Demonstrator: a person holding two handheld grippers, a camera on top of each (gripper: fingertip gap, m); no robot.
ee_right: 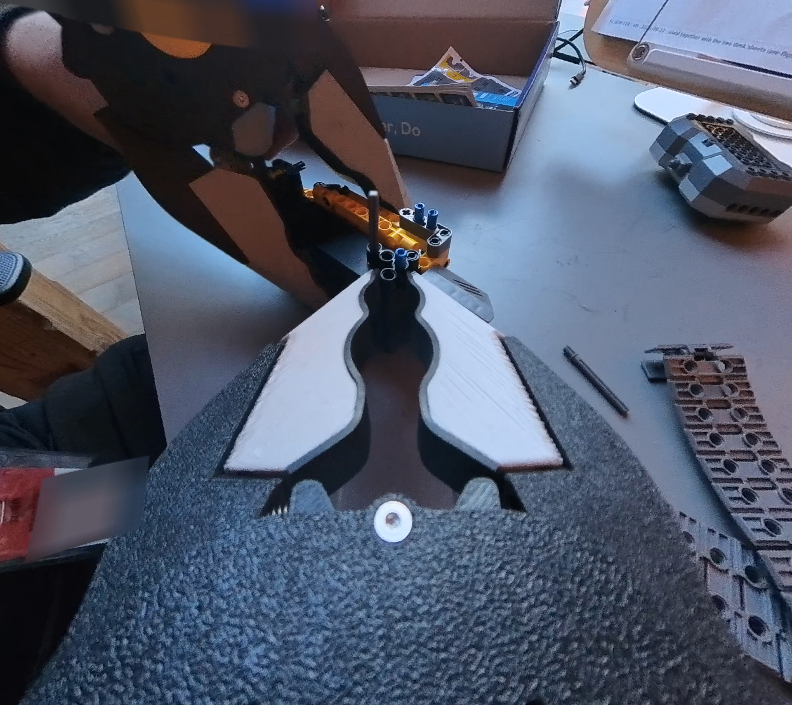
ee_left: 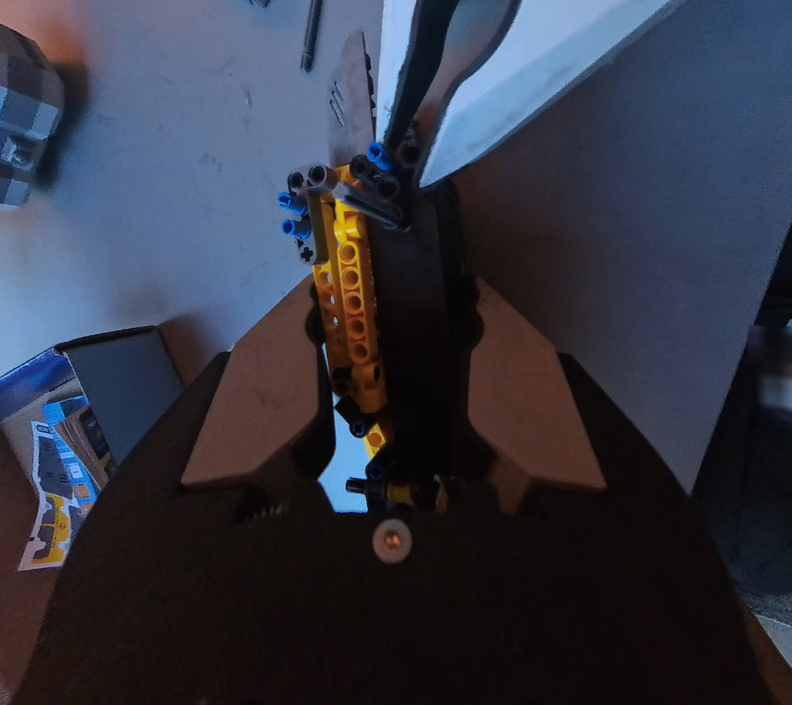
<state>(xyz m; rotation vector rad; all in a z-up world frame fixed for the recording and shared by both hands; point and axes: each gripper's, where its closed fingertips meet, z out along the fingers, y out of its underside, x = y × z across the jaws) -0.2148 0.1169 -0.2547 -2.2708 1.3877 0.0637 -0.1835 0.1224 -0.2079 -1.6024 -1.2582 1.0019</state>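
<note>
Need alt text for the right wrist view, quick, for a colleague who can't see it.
The right gripper is shut on a small black pin block beside the end of a yellow beam assembly, which the left gripper clamps from the left. A loose black axle lies on the grey table.

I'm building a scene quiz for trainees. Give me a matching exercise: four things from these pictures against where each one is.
Things:
1. yellow beam assembly
2. black connector block
3. loose black axle
4. sticker sheet

Places:
A. inside the open cardboard box
B. between the left gripper fingers
C. lying alone on the table
D. at the right gripper tips

Pairs: 1-B, 2-D, 3-C, 4-A
</note>
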